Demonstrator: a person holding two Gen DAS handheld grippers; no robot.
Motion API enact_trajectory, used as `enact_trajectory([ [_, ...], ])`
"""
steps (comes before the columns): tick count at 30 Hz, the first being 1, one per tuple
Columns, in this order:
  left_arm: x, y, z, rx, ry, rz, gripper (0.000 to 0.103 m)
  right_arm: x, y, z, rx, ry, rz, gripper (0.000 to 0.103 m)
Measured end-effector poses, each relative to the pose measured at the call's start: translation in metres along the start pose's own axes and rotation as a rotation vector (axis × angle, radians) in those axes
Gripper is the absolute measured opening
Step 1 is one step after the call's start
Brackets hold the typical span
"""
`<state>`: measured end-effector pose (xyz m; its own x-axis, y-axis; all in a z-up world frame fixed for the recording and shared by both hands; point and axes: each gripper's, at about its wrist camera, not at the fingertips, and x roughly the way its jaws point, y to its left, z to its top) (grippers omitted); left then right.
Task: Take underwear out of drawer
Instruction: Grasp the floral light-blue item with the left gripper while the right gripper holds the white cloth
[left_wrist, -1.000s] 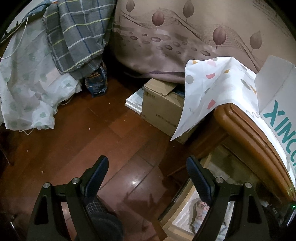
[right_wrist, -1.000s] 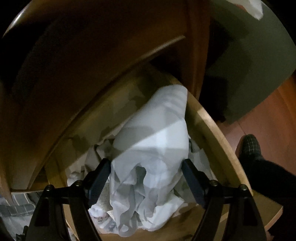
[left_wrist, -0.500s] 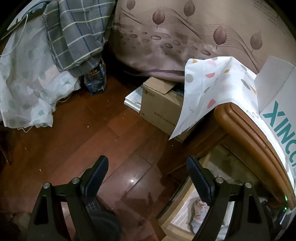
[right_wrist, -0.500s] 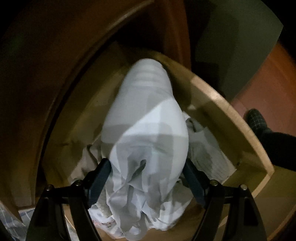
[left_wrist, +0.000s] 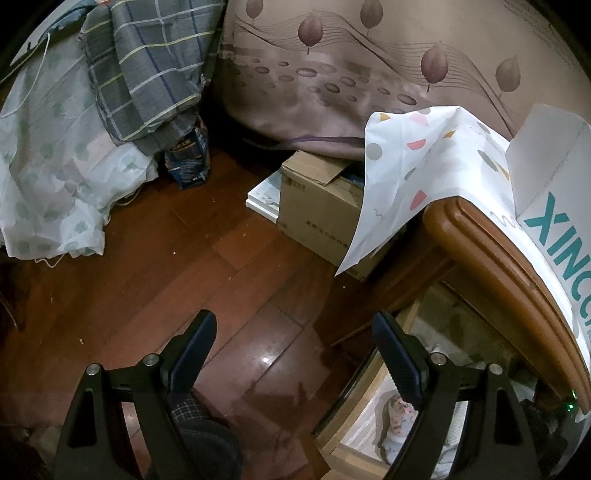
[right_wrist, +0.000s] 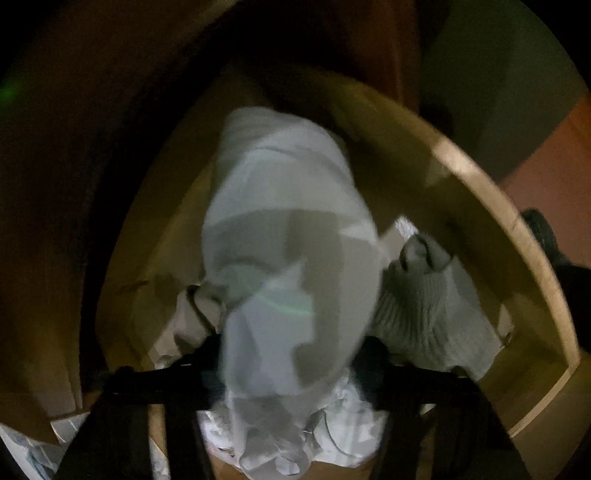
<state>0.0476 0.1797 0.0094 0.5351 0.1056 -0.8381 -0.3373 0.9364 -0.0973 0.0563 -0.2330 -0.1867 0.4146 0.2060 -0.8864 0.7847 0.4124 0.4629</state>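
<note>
The pale wooden drawer (right_wrist: 480, 192) stands pulled out, and a bundle of white underwear (right_wrist: 291, 229) lies along its middle. My right gripper (right_wrist: 290, 354) has come down over the near end of the bundle. Its jaws are closing, with the cloth bulging up between them and both fingers pressed into its sides. The picture is blurred and the fingertips are hidden under the cloth. My left gripper (left_wrist: 295, 354) hangs open over the dark wooden floor, holding nothing, just left of the drawer's corner (left_wrist: 354, 406).
A grey ribbed knit piece (right_wrist: 424, 306) and crumpled white cloths fill the drawer beside the bundle. A cardboard box (left_wrist: 317, 214), a curtain, draped cloths and a patterned sheet over the cabinet top (left_wrist: 491, 251) ring the floor. A person's checked slipper (left_wrist: 188, 410) is below the left gripper.
My right gripper has sunk into the drawer onto the white bundle and its fingers have drawn in against the cloth. The left gripper has stayed where it was, open.
</note>
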Motion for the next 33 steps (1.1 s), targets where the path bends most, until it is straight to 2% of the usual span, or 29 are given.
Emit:
enact_trajectory([
  [3,0.002,-0.004,-0.001,0.012,0.004,-0.011,0.084,0.001,-0.010,-0.001,0.024,0.009,0.046,0.032],
  [8,0.004,-0.015,-0.005,0.051,0.026,-0.059,0.084,-0.005,-0.025,-0.002,0.011,0.035,0.097,0.023],
  [10,0.007,-0.023,-0.008,0.071,0.052,-0.093,0.084,-0.010,-0.024,-0.004,-0.023,0.032,0.095,0.022],
  [16,0.010,-0.051,-0.020,0.179,0.081,-0.133,0.084,-0.031,-0.023,-0.016,-0.156,0.019,0.087,0.020],
  [21,0.021,-0.076,-0.034,0.236,0.164,-0.191,0.084,-0.048,-0.024,-0.026,-0.261,-0.006,0.082,0.018],
  [24,0.026,-0.090,-0.043,0.269,0.203,-0.223,0.084,-0.064,-0.031,-0.024,-0.333,-0.037,0.070,0.018],
  [28,0.030,-0.107,-0.052,0.320,0.234,-0.240,0.084,-0.088,-0.017,-0.035,-0.429,-0.100,0.048,0.017],
  [31,0.035,-0.113,-0.058,0.345,0.285,-0.268,0.084,-0.107,-0.017,-0.027,-0.543,-0.182,0.003,0.017],
  [33,0.039,-0.114,-0.062,0.354,0.295,-0.247,0.084,-0.116,-0.017,-0.028,-0.618,-0.239,-0.022,0.016],
])
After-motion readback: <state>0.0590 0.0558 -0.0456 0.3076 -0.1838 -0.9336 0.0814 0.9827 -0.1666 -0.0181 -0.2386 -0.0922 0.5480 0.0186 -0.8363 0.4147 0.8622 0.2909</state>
